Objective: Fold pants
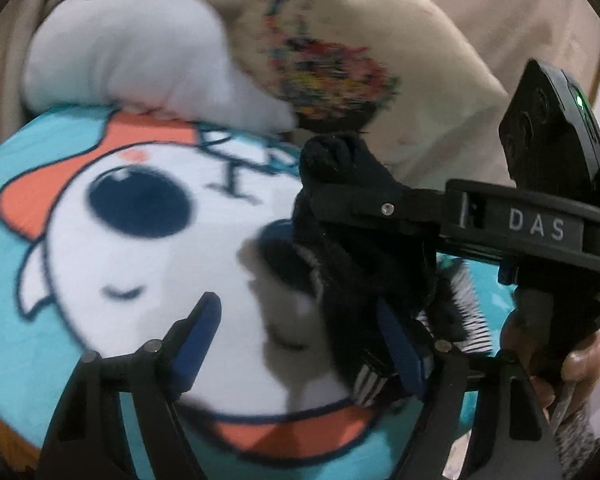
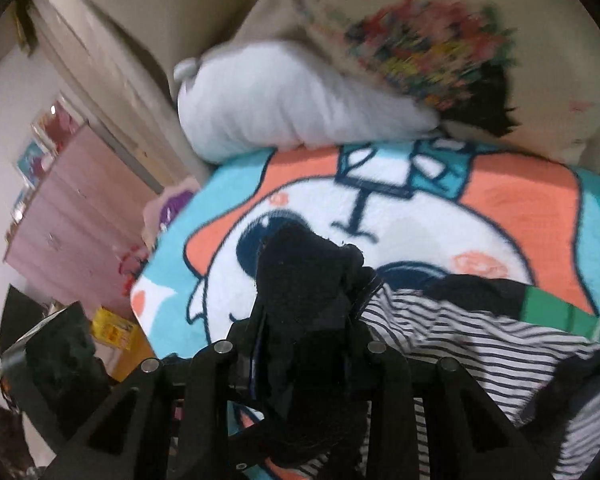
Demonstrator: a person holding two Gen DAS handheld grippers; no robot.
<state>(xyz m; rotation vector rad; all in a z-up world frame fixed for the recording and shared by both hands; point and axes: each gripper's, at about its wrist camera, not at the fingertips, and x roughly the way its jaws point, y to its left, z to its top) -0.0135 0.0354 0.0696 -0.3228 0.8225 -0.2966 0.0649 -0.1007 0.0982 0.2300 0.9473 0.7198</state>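
The black pants (image 1: 352,264) are bunched and lifted above a cartoon-print blanket (image 1: 100,240). In the left wrist view my left gripper (image 1: 300,336) is open, its blue-padded fingers (image 1: 198,332) spread wide, with the pants hanging against the right finger. My right gripper (image 1: 340,196) comes in from the right and is shut on the pants. In the right wrist view the right gripper (image 2: 304,320) is shut on the black pants (image 2: 300,280), the cloth bulging up between its fingers.
A black-and-white striped garment (image 2: 460,328) with a green band (image 2: 548,304) lies on the blanket (image 2: 400,224) to the right. A white pillow (image 2: 284,104) and a beige floral pillow (image 2: 440,40) lie behind. A pink dresser (image 2: 72,216) stands at left.
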